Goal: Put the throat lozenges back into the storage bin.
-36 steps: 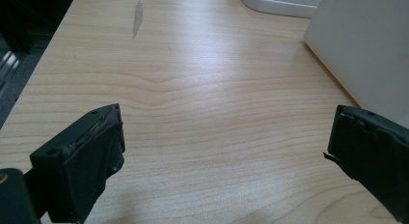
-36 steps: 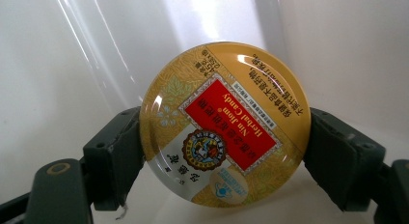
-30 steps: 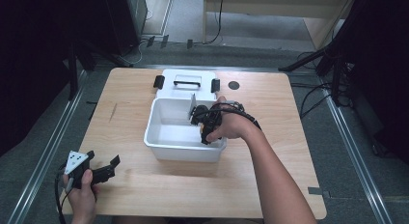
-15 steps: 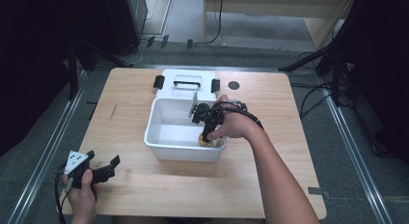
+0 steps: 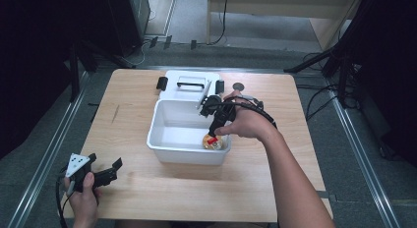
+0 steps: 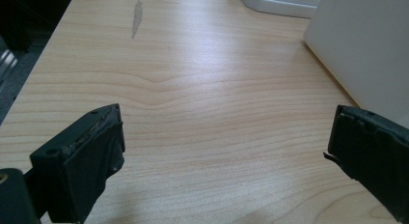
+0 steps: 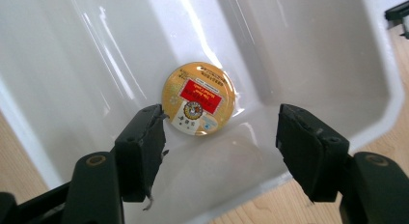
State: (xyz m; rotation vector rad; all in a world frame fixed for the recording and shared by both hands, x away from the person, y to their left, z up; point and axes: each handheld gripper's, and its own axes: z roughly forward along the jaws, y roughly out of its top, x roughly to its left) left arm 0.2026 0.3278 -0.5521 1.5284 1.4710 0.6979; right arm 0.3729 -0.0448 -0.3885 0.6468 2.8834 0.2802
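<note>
Here the right gripper (image 7: 219,147) is hanging inside the white bin (image 5: 162,149), fingers wide apart and holding nothing; the round yellow tin (image 7: 198,99) is lying just beyond them, in the bin's corner, probably released. The left gripper (image 5: 105,173), also wide open and empty, is waiting over the table (image 6: 193,89).

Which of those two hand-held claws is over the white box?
The right gripper: its open jaws hang inside the white bin, above a round gold tin. The left gripper waits open at the table's near left corner.
</note>
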